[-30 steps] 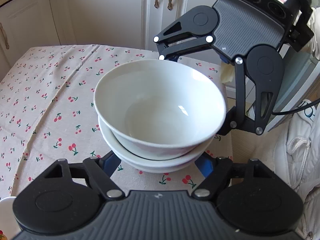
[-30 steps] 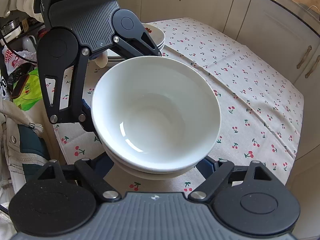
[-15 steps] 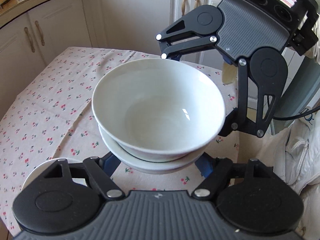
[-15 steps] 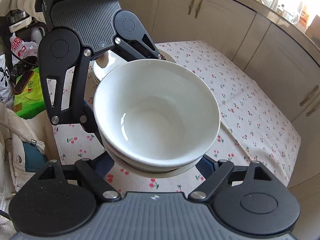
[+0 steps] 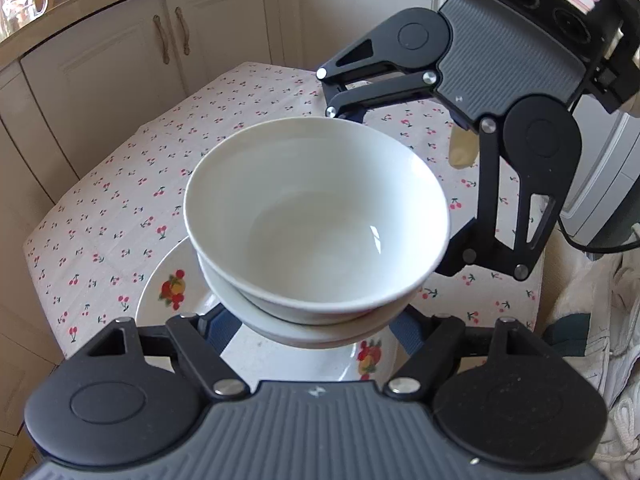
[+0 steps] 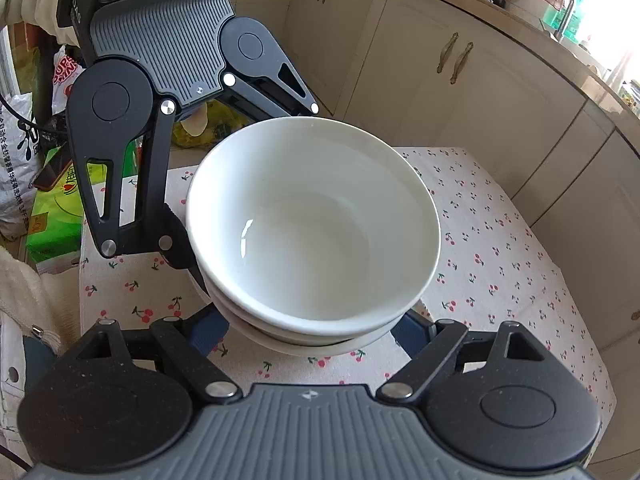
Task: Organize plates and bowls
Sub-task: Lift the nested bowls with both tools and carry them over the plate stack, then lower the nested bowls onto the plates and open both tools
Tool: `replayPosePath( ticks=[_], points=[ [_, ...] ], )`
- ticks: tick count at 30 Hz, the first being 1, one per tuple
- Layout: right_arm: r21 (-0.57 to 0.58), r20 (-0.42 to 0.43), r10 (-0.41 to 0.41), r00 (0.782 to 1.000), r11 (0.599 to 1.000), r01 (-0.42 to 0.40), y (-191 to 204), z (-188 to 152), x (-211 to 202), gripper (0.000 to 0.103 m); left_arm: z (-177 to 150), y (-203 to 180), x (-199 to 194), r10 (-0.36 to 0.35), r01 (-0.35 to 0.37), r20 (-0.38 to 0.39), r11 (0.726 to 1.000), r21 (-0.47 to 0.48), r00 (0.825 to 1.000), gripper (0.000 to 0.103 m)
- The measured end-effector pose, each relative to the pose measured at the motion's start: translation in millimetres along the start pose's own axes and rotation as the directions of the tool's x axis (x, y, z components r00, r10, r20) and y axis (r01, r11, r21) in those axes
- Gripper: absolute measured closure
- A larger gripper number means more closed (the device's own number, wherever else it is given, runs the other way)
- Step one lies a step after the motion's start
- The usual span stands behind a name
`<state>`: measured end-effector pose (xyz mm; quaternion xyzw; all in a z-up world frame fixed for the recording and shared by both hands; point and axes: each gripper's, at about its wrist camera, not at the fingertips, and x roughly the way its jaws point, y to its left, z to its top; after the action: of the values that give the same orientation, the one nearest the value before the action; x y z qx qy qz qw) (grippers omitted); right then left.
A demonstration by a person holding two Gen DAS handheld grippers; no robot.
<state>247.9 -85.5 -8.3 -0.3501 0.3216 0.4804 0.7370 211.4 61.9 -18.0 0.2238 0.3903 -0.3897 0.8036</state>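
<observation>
**Two nested bowls carried between both grippers above a fruit-patterned plate**

The table with the cream cherry-print cloth fills the lower background, in front of pale kitchen cabinets. On the cloth lies a white plate with fruit motifs, partly hidden beneath the load.

The load is a stack of two glossy white ceramic bowls, one nested inside the other and raised clear of the cloth, directly over the plate in the left wrist view. Glazed ceramic like this is rigid, fairly heavy as a pair, smooth enough to slip, and would likely chip or break if dropped. The upper bowl sits loose in the lower one, so tilting could shift it; the stack is best held low, under the flare of the lower bowl, and kept level.

The left gripper holds the lower bowl from one side, its blue fingers flanking the base. The right gripper does the same from the opposite side, jaws spread fairly wide around the bowl's foot. Each gripper appears across the bowls in the other's view.
</observation>
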Motion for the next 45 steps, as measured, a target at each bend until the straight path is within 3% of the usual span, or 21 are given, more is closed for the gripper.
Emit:
replayPosePath(
  ticks=[12,24,31,33,35,37,41,45],
  points=[
    [0.005,-0.025,0.048,0.999,0.999,-0.048,-12.3,19.7,45.7,0.014,-24.3,31.5,4.8,-0.002,0.002,-0.013,0.998,-0.067,1.0,0.024],
    [0.053,-0.018,0.075,0.997,0.996,-0.074,-19.2,19.9,48.2,0.014,-24.6,38.1,2.0,-0.01,0.009,-0.007,0.997,-0.08,1.0,0.024],
    [0.075,-0.019,0.069,0.997,0.995,-0.068,-19.9,16.4,52.2,0.014,-24.4,30.6,4.6,0.029,-0.029,-0.008,0.998,-0.055,1.0,0.024],
    [0.082,-0.013,0.064,0.998,0.995,-0.063,-20.1,15.3,51.4,0.012,-25.4,27.5,3.4,0.048,-0.049,-0.006,0.997,-0.059,0.999,0.019],
    [0.094,0.005,0.049,0.999,0.994,-0.049,-19.5,15.7,47.4,0.001,-28.5,25.4,-2.1,0.068,-0.066,0.016,0.994,-0.084,0.998,0.011],
    [0.114,0.02,0.044,0.999,0.992,-0.046,-17.6,14.8,41.1,0.0,-32.4,21.8,-8.7,0.1,-0.095,0.033,0.989,-0.114,0.994,0.009],
    [0.158,0.011,-0.035,0.999,0.987,0.033,-7.0,7.5,24.0,0.0,-41.5,0.4,-29.0,0.212,-0.2,0.074,0.97,-0.14,0.974,0.006],
    [0.256,0.008,-0.155,0.988,0.955,0.148,9.9,-4.2,-6.4,0.0,-48.9,-42.3,-56.7,0.39,-0.366,0.17,0.917,-0.159,0.905,0.001]
  ],
)
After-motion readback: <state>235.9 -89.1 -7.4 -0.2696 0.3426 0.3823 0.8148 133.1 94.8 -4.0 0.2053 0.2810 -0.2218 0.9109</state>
